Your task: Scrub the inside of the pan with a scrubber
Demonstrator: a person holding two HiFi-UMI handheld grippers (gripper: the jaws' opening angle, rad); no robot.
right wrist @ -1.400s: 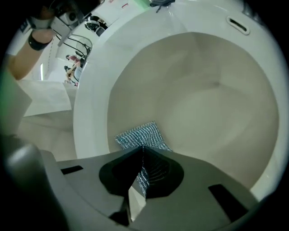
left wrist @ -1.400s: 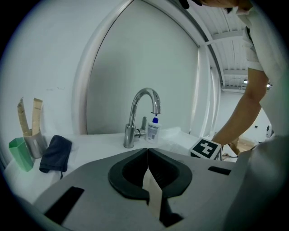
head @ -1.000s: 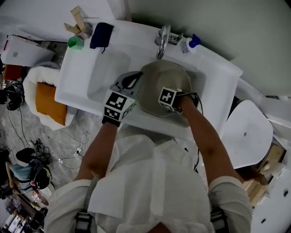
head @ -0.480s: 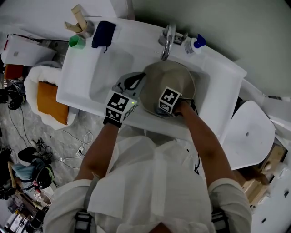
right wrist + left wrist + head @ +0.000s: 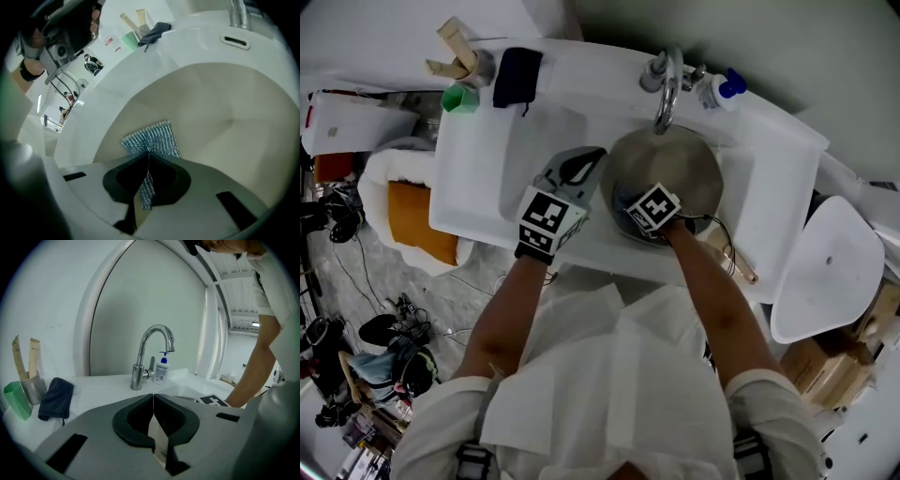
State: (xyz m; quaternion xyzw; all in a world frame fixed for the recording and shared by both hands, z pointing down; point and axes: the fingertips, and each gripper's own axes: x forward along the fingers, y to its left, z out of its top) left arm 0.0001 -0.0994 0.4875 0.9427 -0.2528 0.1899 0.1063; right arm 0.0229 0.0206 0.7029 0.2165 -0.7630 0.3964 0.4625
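**Scrubbing the Pan's Inside, Scrubber Pinched on the Right**

Pinching a fold of the silvery mesh scrubber [image 5: 152, 138] in the right gripper [image 5: 147, 155], closing all the way down on it and trapping a narrow strip of mesh between the jaws. Fanning the free part of the scrubber out just past the tips and laying it against the pale beige inner wall of the pan [image 5: 686, 161]. Reaching into the pan from its near rim, as seen from the head view, with the marker cube riding over the near side of the bowl.

Sitting in the basin of the white sink [image 5: 766, 157], directly below the spout of the chrome faucet [image 5: 666, 89], and pointing a wooden-looking handle [image 5: 737, 265] out over the front edge toward the person's right.

Holding the left gripper [image 5: 153, 397] shut on nothing, pressing its dark pads together along their whole length. Hovering over the shallow left section of the sink, just beside the pan's left rim and aiming toward the faucet. Not possible to tell from above whether touching that rim or merely coming close.

Standing at the back of the sink, right of the faucet: a soap bottle [image 5: 727, 86] with a blue pump. Lying at the back left corner: a dark cloth [image 5: 517, 75], and just left of it a green cup [image 5: 459, 97], both well apart from the pan
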